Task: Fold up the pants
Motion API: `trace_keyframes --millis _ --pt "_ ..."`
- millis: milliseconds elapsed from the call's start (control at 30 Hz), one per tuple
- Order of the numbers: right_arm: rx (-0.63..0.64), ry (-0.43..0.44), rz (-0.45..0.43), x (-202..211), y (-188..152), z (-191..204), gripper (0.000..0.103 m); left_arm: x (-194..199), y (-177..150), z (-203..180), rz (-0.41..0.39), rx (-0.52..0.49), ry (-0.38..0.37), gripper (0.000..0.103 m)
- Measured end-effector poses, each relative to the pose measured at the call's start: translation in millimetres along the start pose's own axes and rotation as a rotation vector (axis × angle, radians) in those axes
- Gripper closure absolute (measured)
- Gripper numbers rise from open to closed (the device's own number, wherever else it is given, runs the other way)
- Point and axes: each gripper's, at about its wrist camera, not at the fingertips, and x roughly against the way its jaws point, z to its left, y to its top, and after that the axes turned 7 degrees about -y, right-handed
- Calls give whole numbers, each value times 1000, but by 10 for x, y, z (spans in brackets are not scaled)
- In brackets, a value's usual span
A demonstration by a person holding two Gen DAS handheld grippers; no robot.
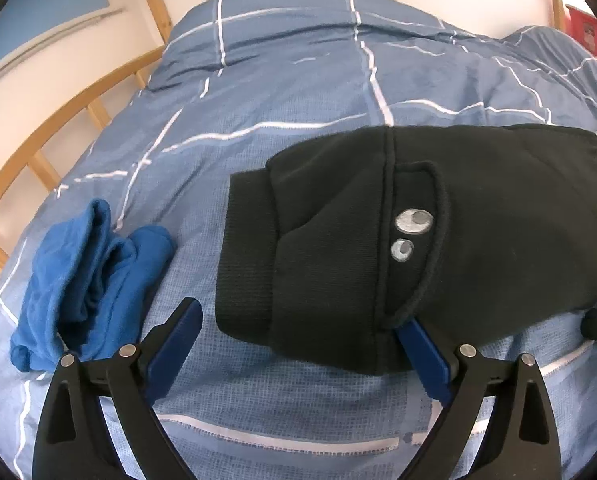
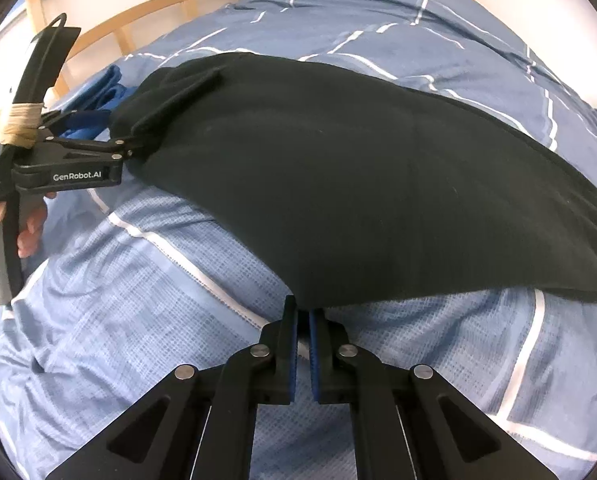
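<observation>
The left claw (image 1: 298, 320) pointed steeply down at the bed, its jaws spread wide and released — one blue pad stood clear over the blue checked duvet (image 1: 298, 80), the other lay tucked under the near edge of the folded black fleece pants (image 1: 438, 220). The right claw (image 2: 302, 312) was also tilted down, its jaws clenched together at the near hem of the pants (image 2: 338, 184); whether a fold of fabric was pinched between the pads could not be told.

The pants lay just ahead of both claws, folded into a broad flat bundle across the duvet. Only the left wrist view showed the two embroidered grey eyes (image 1: 408, 234) on a pocket and, off to the left of the claw, the crumpled bright blue cloth garment (image 1: 86, 280). Only the right wrist view showed the left claw from the side — its tips at the far-left end of the pants — and the person's left hand (image 2: 2, 236) wrapped round its handle. A wooden bed rail (image 1: 58, 128) ran beyond.
</observation>
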Motion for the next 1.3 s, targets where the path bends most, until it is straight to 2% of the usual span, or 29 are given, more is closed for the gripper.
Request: trace_keyframes --millis 133,167,233,267,300,367,433,500,633,700,933,1233,1300 --pt "-40 -38 -15 114 -61 -9 98 275 -40 -48 -63 -61 45 7" --pt "-65 -34 -27 179 -81 -31 95 373 -54 -60 -81 -77 63 6" --pt "-92 -56 -60 317 -106 -35 78 536 -77 -40 -103 -84 68 6" --pt "-106 -87 -81 407 -119 -22 63 632 -97 -11 -110 -82 59 5" --pt "-111 -113 -102 493 -129 -2 58 705 -115 7 -112 -81 56 4" --pt "-111 -161 -138 681 -147 60 57 878 -168 56 -127 -72 41 4" --pt "-116 -207 -175 858 -167 113 50 1029 -226 78 -135 -63 14 4" --pt "-145 -240 -220 1047 -199 111 32 1156 -274 60 -143 -57 -8 4" --pt "-185 -255 -295 1379 -274 123 30 1443 -359 -38 -187 -19 -42 0" --pt "-209 -247 -320 1481 -302 95 24 1541 -375 -142 -200 -9 -53 0" --pt "-321 -229 -376 1771 -483 -260 22 1720 -160 -593 -246 11 -128 0" --pt "-475 -259 -411 1743 -537 -1029 22 1553 277 -1177 -279 20 -179 0" --pt "-521 -257 -419 1681 -513 -1239 22 1473 399 -1344 -295 -2 -168 0"
